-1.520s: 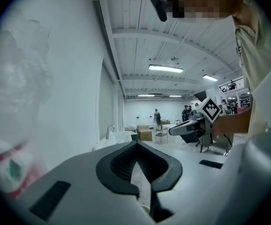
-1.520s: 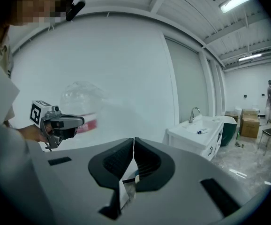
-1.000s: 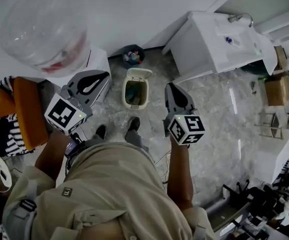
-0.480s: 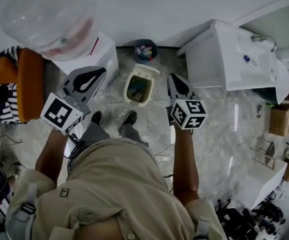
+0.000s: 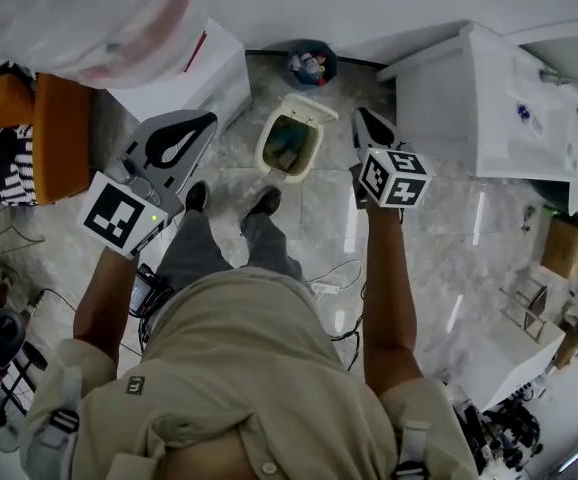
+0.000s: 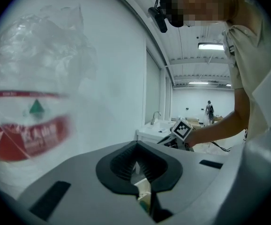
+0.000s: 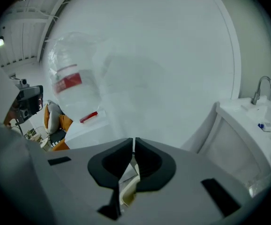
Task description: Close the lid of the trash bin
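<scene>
A cream trash bin (image 5: 291,148) stands on the marble floor in front of the person's feet, its lid (image 5: 309,109) tipped up at the far side and rubbish showing inside. My left gripper (image 5: 209,119) hangs to the bin's left, above the floor, jaws shut and empty. My right gripper (image 5: 360,115) is just right of the raised lid, also shut and empty. In the left gripper view the gripper (image 6: 136,144) shows the bin (image 6: 143,189) through the gap under its jaws. In the right gripper view the gripper (image 7: 133,140) looks over the bin (image 7: 128,187) too.
A small dark round bin (image 5: 312,65) full of rubbish sits by the wall behind the cream one. A white sink cabinet (image 5: 489,98) is to the right, a white stand with a big clear bottle (image 5: 89,18) to the left, with an orange chair (image 5: 57,138). Cables (image 5: 334,286) lie on the floor.
The person has stepped closer to the bin. The right gripper has moved forward, from short of the bin to beside its raised lid. The left gripper has kept its place.
</scene>
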`<state>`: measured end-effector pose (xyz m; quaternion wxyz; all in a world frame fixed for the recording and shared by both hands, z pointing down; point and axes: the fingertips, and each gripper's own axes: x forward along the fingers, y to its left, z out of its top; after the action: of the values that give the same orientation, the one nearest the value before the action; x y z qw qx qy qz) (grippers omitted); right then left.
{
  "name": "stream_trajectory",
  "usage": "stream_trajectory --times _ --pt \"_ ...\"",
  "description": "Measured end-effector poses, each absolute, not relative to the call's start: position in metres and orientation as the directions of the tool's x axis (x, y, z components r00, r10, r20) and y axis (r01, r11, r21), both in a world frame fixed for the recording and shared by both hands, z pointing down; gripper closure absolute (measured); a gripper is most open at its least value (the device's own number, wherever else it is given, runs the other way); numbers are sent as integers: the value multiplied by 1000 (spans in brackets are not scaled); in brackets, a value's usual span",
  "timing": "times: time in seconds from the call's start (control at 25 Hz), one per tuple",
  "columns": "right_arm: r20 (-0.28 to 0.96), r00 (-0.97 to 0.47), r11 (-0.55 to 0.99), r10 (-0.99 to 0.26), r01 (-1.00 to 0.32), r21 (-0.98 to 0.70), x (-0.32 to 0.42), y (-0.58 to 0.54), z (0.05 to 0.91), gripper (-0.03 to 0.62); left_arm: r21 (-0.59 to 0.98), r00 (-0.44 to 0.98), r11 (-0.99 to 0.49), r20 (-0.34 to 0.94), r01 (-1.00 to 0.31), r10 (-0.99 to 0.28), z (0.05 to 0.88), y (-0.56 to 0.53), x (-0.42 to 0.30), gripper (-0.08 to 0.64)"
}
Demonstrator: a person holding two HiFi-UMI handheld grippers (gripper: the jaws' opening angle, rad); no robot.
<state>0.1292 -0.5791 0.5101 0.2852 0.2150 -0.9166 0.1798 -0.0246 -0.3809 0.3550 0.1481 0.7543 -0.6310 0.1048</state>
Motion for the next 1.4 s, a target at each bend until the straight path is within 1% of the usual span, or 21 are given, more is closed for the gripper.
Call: stream_trajectory --times 0.6,0.68,0.76,0.8,1.4 --pt "733 -663 849 -154 -468 -245 102 -601 649 561 187 198 -131 404 -974 -893 437 -382 -24 545" --pt "749 -650 849 -132 -464 -253 101 -602 668 551 197 203 -131 410 -972 -889 445 -383 -23 545" --pt "769 -630 854 -109 -455 -252 99 -602 686 509 204 206 -130 415 -970 -886 452 -383 -24 545" --pt "778 -620 858 -98 -449 -250 98 -603 694 500 205 207 -130 416 -970 -885 455 -383 -24 545" --pt "849 -528 869 -34 -436 -236 97 -616 792 495 242 230 -130 453 -962 -862 504 -377 -23 545"
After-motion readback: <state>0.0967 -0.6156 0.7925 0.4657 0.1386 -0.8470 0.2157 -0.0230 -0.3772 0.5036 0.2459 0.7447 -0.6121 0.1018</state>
